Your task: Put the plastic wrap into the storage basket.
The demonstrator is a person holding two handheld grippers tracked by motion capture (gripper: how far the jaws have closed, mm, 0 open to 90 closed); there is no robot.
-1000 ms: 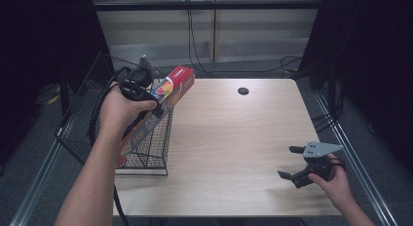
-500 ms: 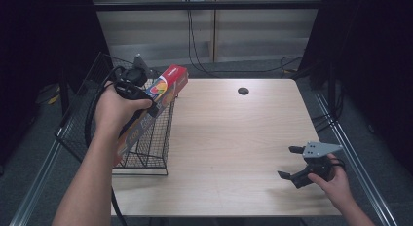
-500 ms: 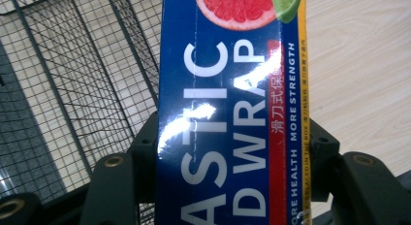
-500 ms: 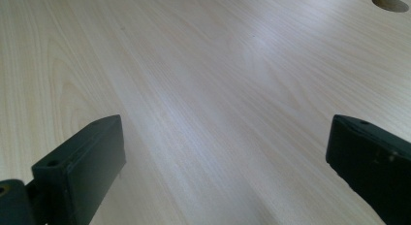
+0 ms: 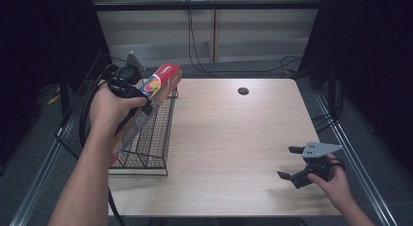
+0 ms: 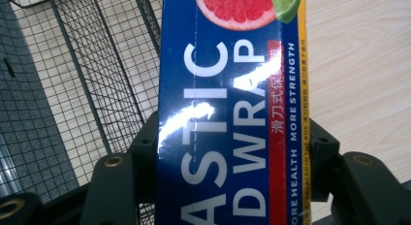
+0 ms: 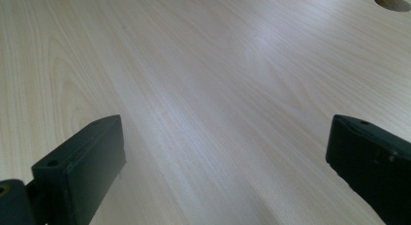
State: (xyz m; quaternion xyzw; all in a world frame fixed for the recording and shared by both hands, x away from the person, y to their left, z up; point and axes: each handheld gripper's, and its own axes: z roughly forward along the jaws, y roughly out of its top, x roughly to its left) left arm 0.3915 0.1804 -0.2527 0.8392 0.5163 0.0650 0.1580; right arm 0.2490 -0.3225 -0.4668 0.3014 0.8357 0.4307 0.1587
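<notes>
One long box of plastic wrap (image 5: 148, 102), blue with a red end and citrus fruit printed on it, is held tilted above the wire basket (image 5: 146, 138) at the table's left edge, its red end raised toward the far side. The left gripper (image 5: 127, 87) pinches it: in the left gripper view both black jaws press against the box's (image 6: 228, 113) long sides, with basket mesh (image 6: 72, 89) below it. Across the wooden table (image 5: 229, 138), well apart from the box, the right gripper (image 5: 292, 162) sits near the front right corner, its jaws spread wide over bare wood (image 7: 203, 89) with nothing between them. One round hole (image 5: 243, 91) lies near the table's far edge.
</notes>
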